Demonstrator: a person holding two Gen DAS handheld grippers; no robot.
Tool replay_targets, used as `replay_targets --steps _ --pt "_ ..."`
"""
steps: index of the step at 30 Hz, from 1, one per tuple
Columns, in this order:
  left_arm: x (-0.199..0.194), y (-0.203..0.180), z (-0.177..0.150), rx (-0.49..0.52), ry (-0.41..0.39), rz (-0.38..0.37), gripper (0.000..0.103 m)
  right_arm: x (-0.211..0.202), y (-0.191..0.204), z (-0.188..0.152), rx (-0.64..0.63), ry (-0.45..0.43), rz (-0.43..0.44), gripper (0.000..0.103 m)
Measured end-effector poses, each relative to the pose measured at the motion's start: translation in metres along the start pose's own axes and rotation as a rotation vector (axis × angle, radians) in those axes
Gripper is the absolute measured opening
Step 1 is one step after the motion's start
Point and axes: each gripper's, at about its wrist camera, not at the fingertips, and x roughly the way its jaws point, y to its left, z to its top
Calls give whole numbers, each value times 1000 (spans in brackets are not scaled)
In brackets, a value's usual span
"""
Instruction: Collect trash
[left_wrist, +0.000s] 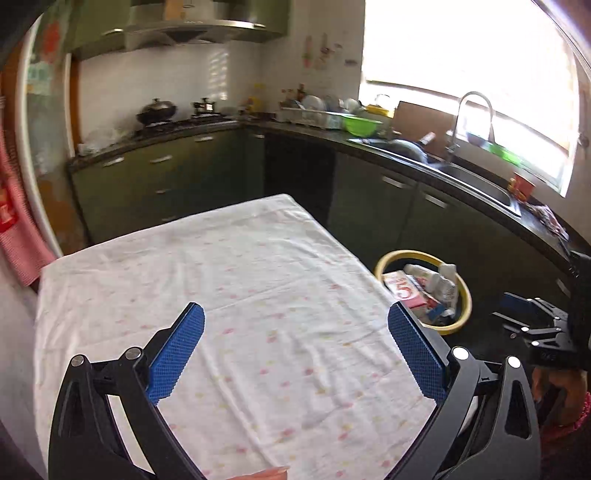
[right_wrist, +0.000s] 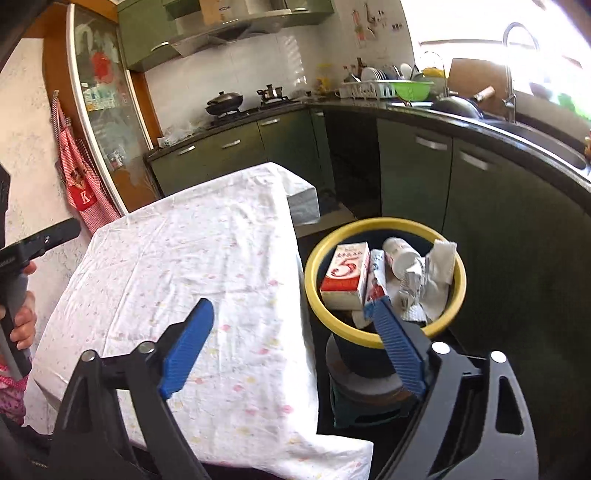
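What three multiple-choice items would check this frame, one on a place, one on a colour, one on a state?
1. Where does the trash bin stand?
A. On the table
B. Beside the table, toward the sink-side cabinets
C. In the sink

2. What colour is the bin's rim?
A. Yellow
B. Red
C. Green

3. How are the left gripper and the right gripper?
A. Both shut on trash
B. One shut, one open
C. Both open, empty

Answers:
1 B: the bin sits off the cloth-covered table's edge, between it and the cabinets.
2 A: the ring around the trash is yellow.
3 C: the blue pads stand wide apart with nothing between them.
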Motion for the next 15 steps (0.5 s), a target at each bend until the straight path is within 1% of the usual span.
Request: replay_targets --steps 1,3,5,7,10,13,15 --pt "-14 14 -7 -16 -20 50 98 -3 8 3 -18 -18 -5 96" --pt "-41 42 -22 -54 -55 135 98 -10 23 7 -55 -48 -19 96" --pt "-65 64 -34 -91 -78 192 98 -17 37 9 -90 -74 -39 96" --pt "-84 78 -46 -116 -93 222 98 -25 49 10 -118 -88 -60 96" --pt "-107 93 -61 -144 -112 244 98 -36 61 9 -137 -98 -57 96" --pt "-127 101 -75 -158 -136 268 98 -47 71 6 -149 -107 -65 96" --pt "-138 103 -81 -170 -148 266 98 -54 76 4 -149 -114 -70 96"
